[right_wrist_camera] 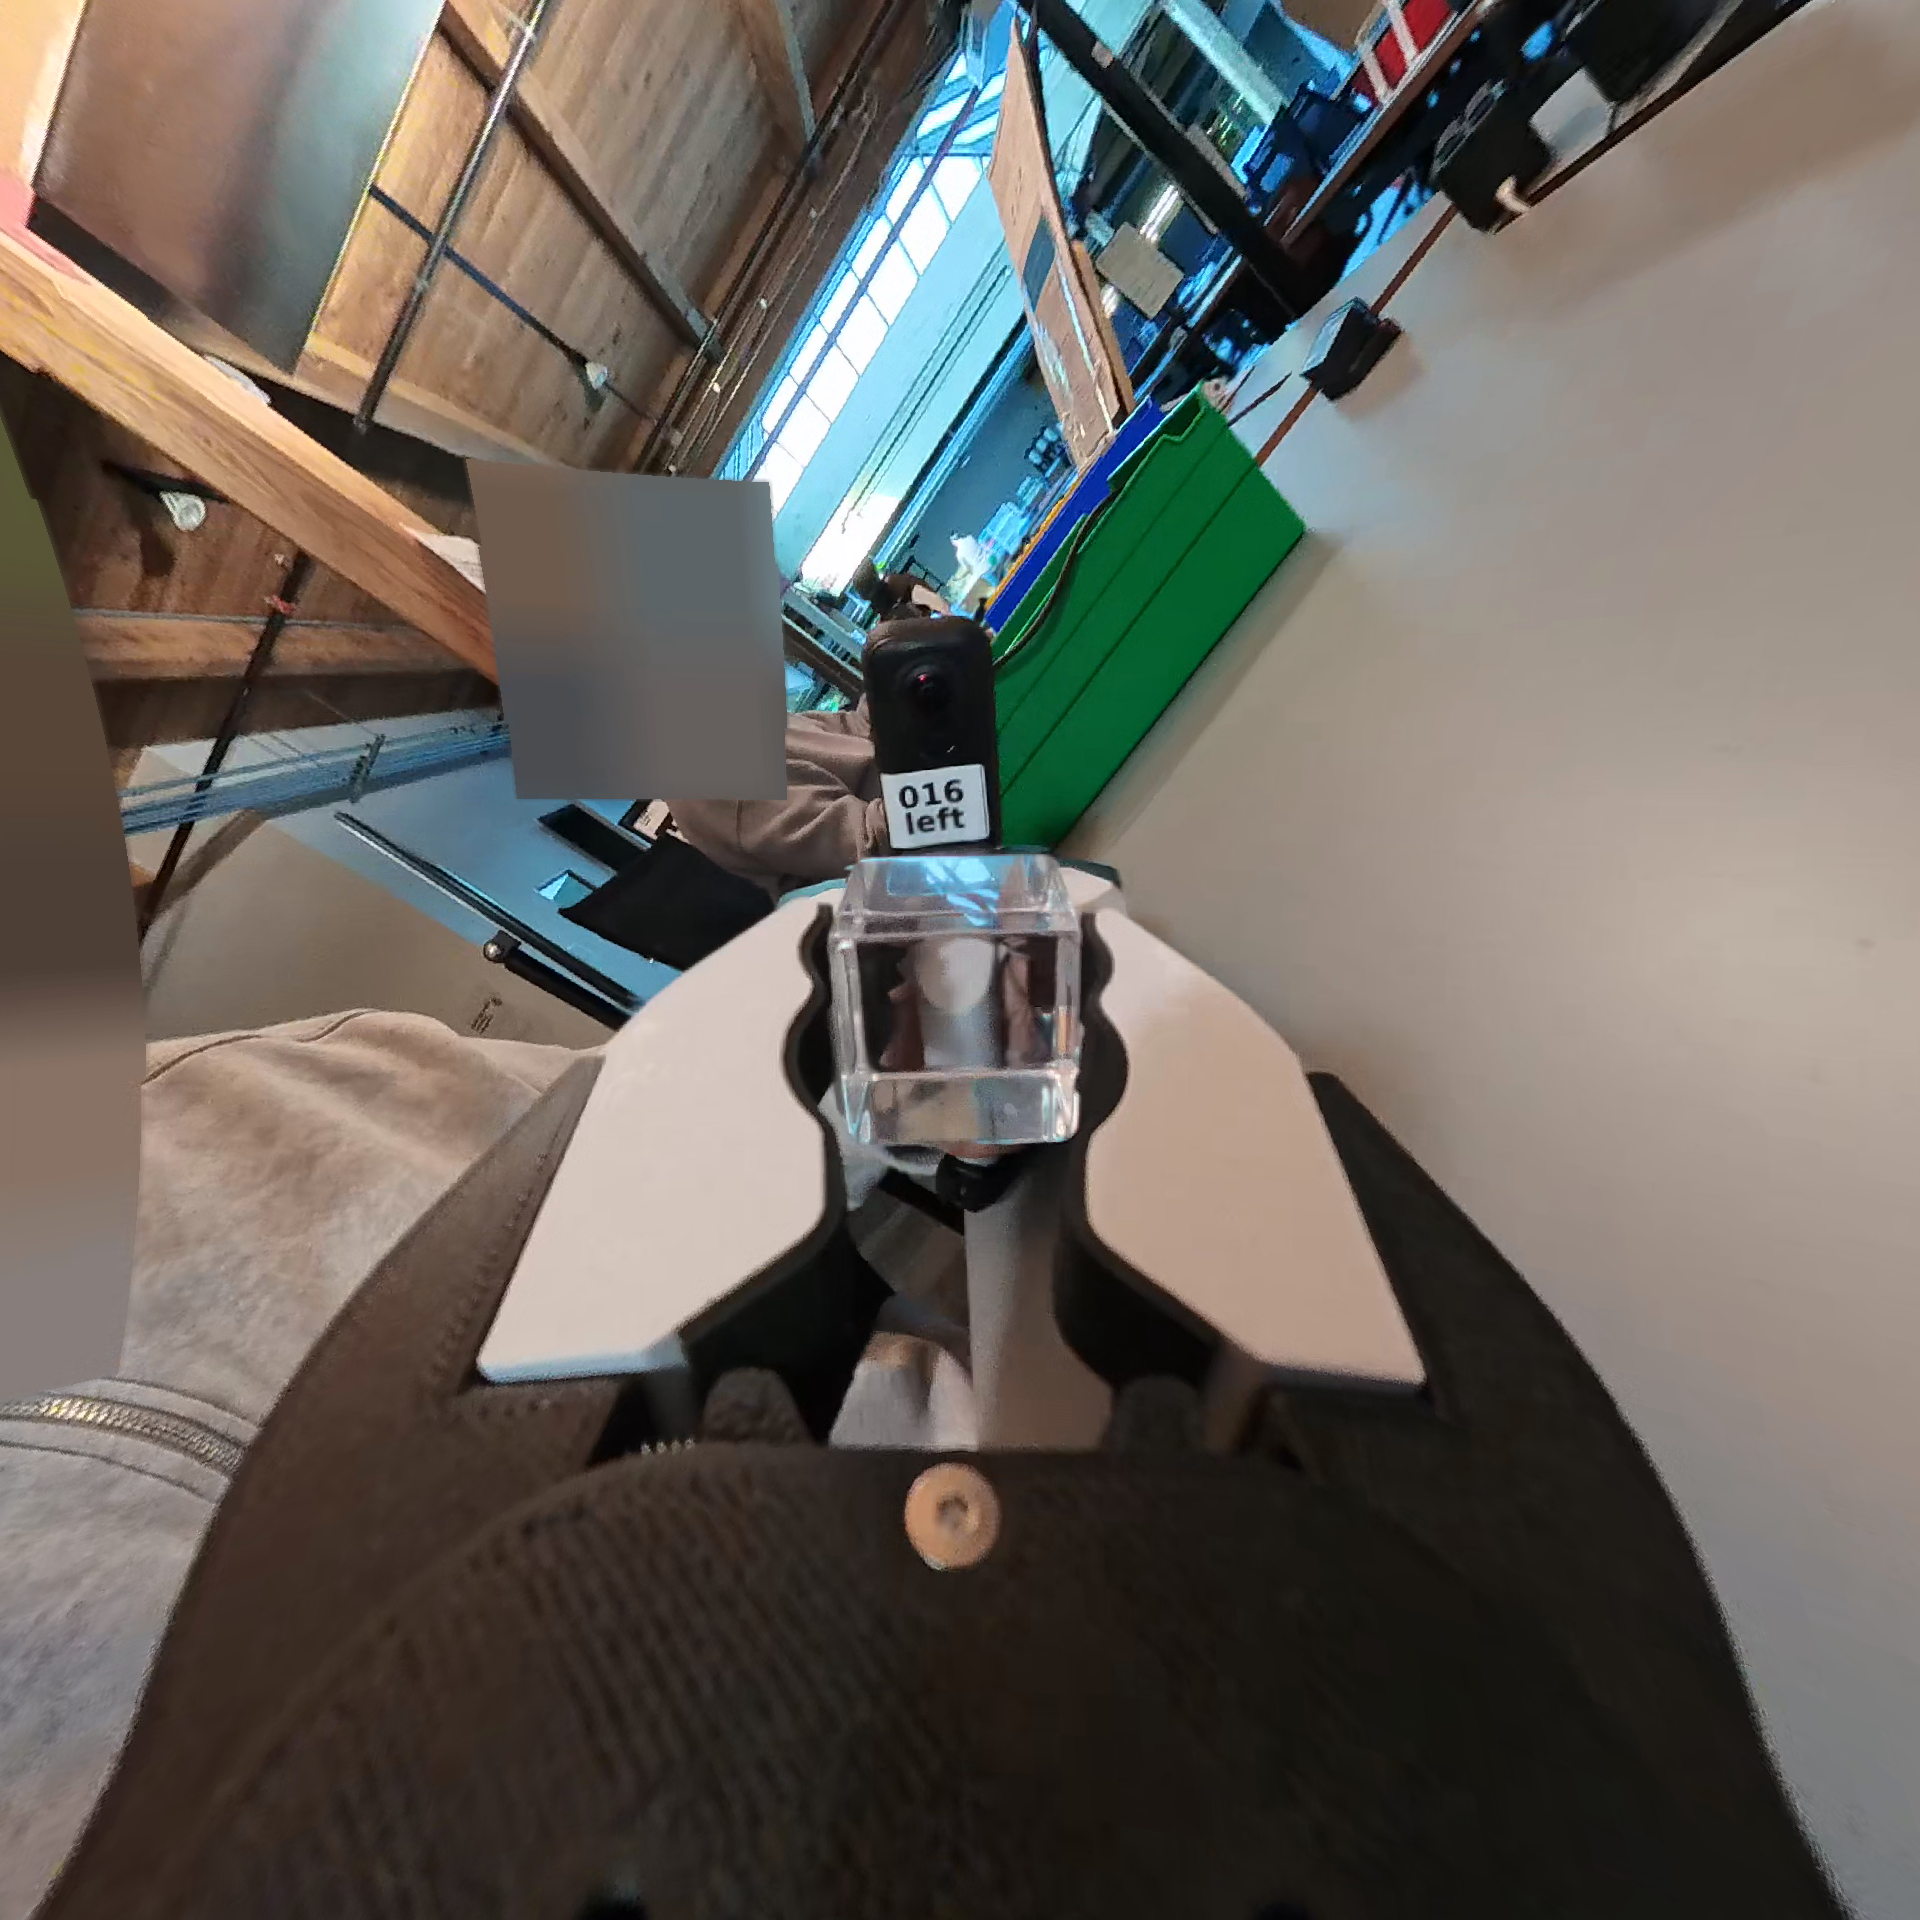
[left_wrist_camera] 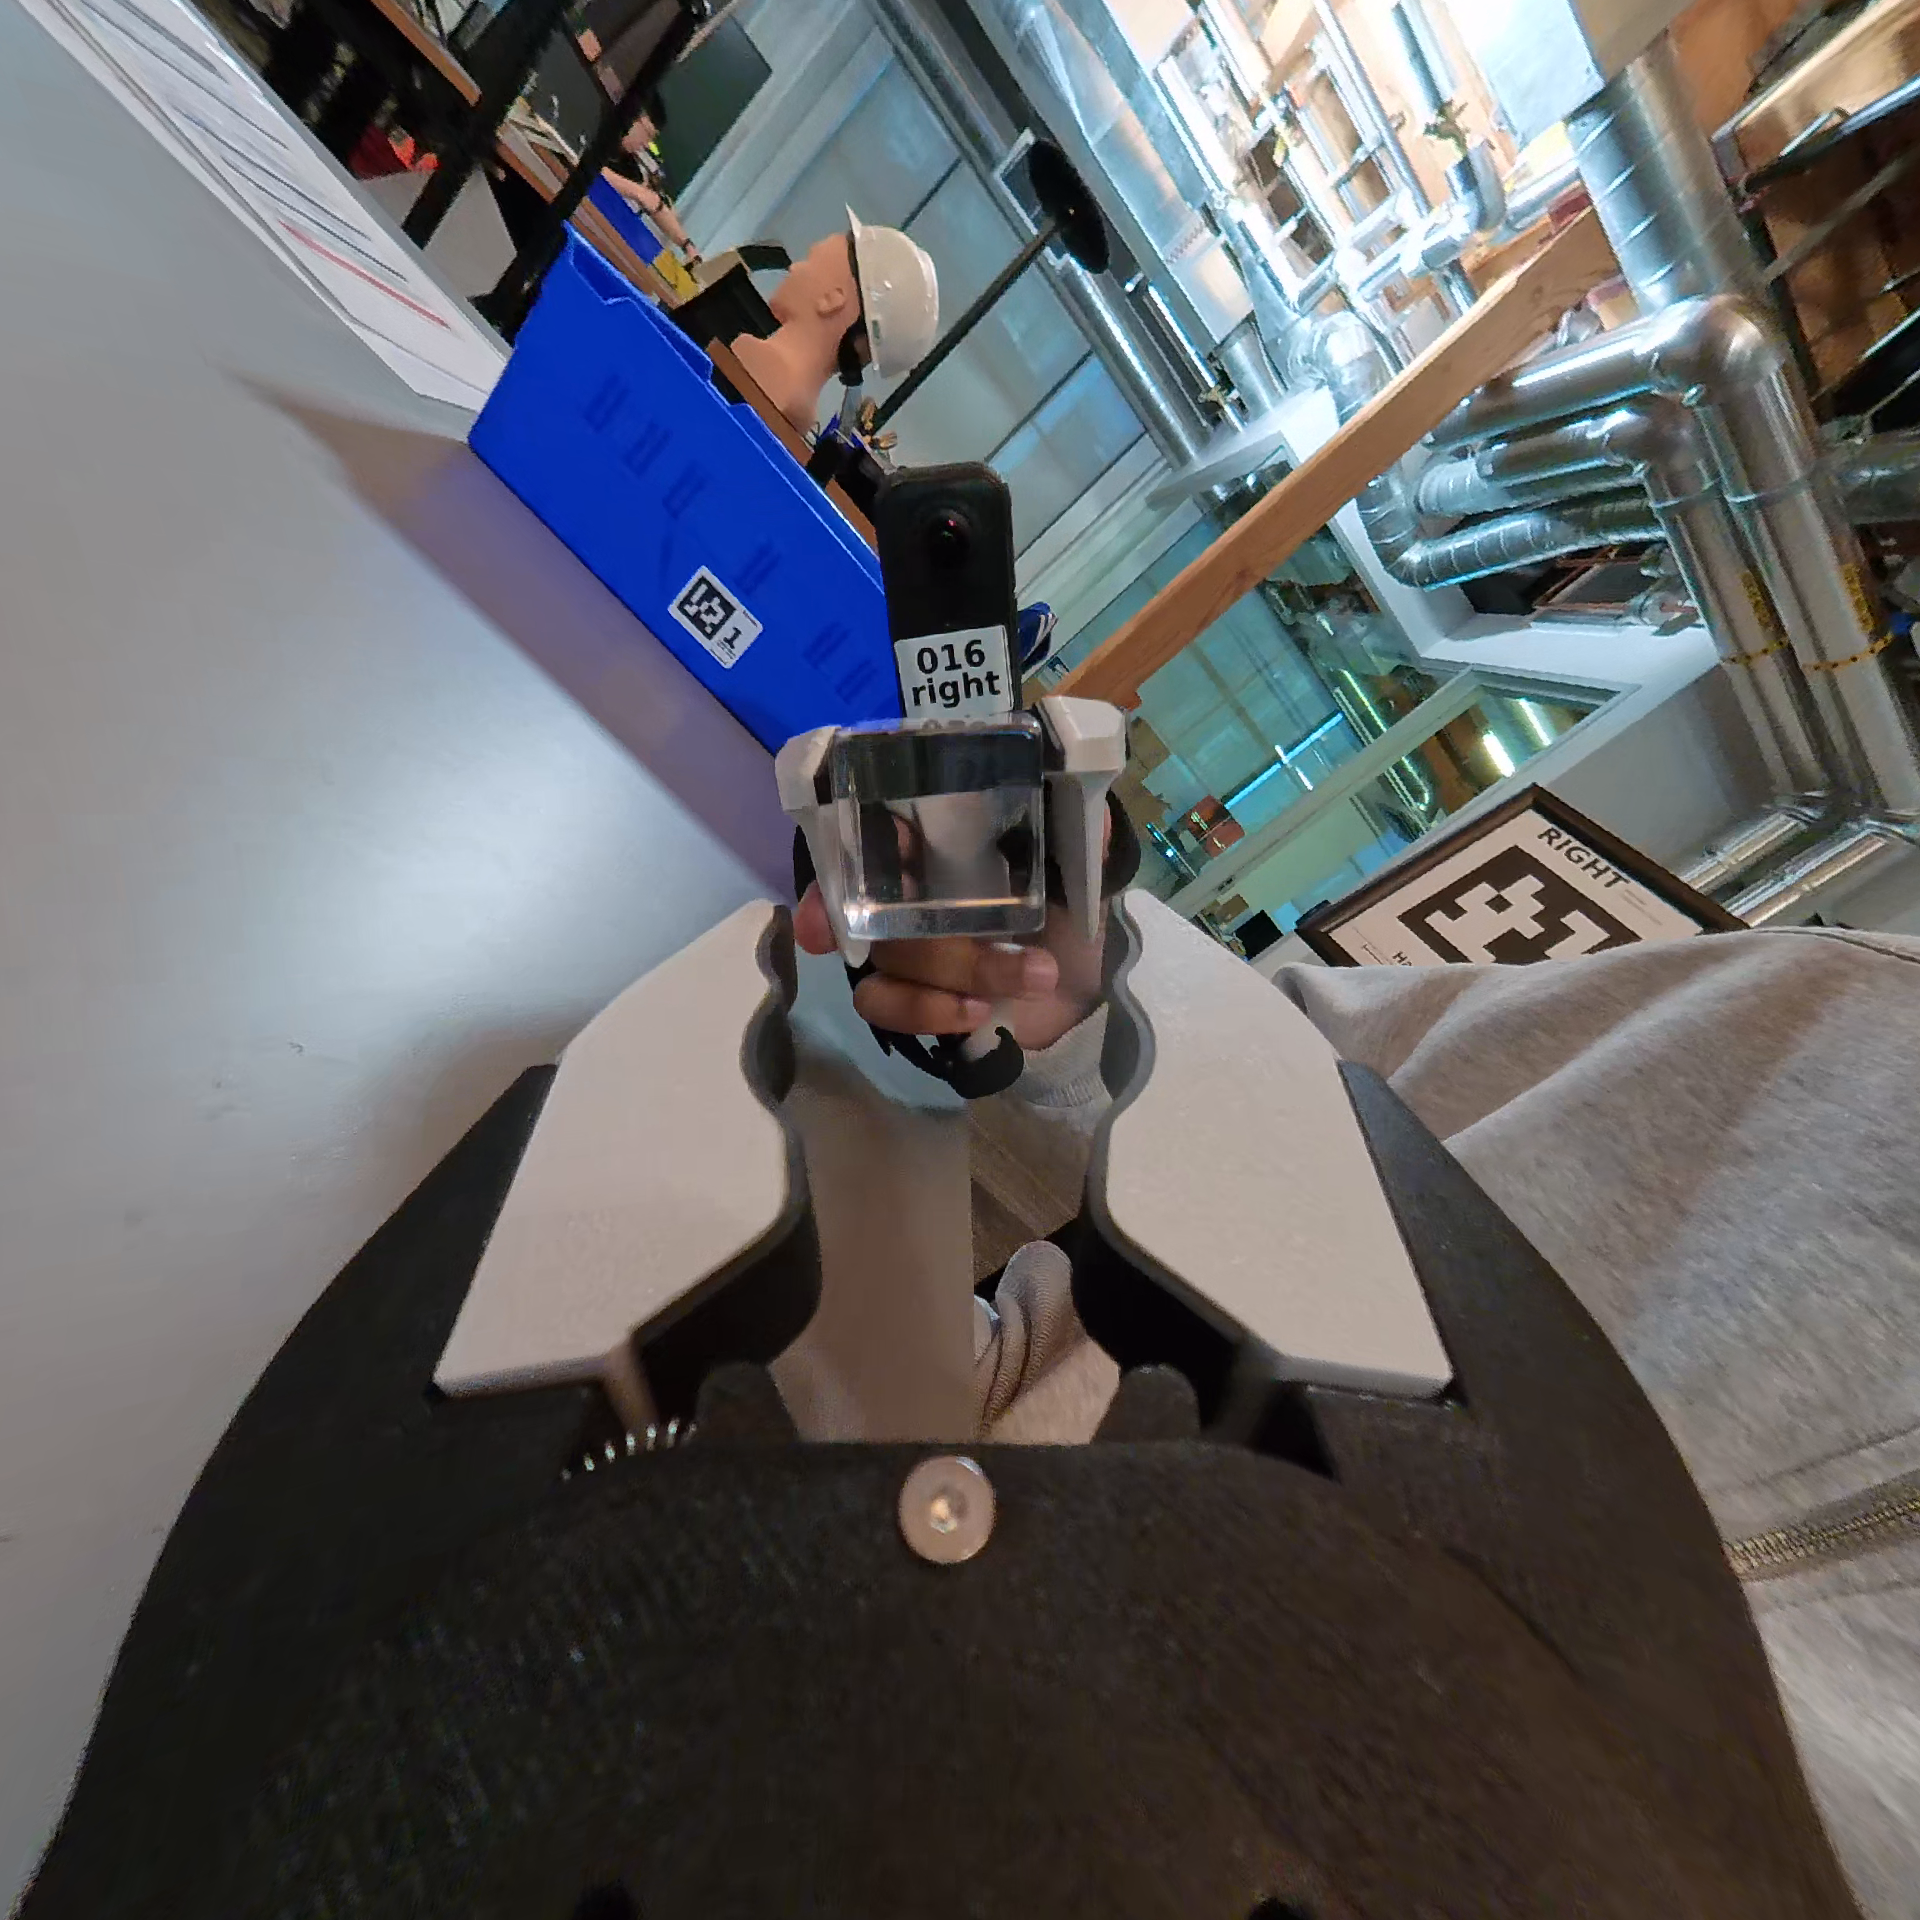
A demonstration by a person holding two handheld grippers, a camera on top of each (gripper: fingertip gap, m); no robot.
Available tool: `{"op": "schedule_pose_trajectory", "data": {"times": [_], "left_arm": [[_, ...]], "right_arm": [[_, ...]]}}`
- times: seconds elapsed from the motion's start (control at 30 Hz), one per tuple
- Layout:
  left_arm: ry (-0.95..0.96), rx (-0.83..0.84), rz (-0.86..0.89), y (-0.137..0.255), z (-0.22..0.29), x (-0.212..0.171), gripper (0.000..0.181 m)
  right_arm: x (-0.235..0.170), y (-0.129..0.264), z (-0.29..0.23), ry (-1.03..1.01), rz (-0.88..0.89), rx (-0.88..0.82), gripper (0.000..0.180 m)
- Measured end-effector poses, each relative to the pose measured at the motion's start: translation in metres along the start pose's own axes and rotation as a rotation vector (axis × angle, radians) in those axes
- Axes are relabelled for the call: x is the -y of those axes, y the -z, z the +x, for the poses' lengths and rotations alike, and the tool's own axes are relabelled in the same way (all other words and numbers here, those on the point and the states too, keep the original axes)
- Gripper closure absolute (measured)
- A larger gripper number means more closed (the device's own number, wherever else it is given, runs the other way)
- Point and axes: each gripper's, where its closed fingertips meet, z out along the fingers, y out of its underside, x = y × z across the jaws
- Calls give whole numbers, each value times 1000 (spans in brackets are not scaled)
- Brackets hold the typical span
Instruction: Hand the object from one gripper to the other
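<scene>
A clear plastic cube (right_wrist_camera: 956, 1008) sits clamped between the white fingers (right_wrist_camera: 707, 1091) of my right gripper (right_wrist_camera: 956, 904), held in the air. In the left wrist view the same cube (left_wrist_camera: 935, 831) shows head-on, with the right gripper (left_wrist_camera: 945, 758) pinching it from both sides and a hand below on its handle. My left gripper (left_wrist_camera: 951, 914) is open and empty. Its fingertips are spread wider than the cube and point straight at it, just short of it. The two grippers face each other, and the left one's black camera (right_wrist_camera: 930, 707) rises behind the cube.
A white table (left_wrist_camera: 208, 727) runs along one side, with a blue bin (left_wrist_camera: 665, 499) at its far edge; a green bin (right_wrist_camera: 1132, 623) stands on it in the right wrist view. A grey sleeve (left_wrist_camera: 1610, 1247) and a framed marker board (left_wrist_camera: 1507, 904) lie to the right. Both grippers' tips are close together, under 4 cm apart.
</scene>
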Motion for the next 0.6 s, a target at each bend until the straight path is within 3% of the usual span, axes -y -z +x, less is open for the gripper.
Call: {"op": "schedule_pose_trajectory", "data": {"times": [0.4,0.6], "left_arm": [[-9,33,-5,0,-6,-2,122],[-385,158,-55,-1,-2,0,103]], "right_arm": [[2,1,-2,-23,13,31,135],[-6,-2,-2,-121,-40,72,135]]}}
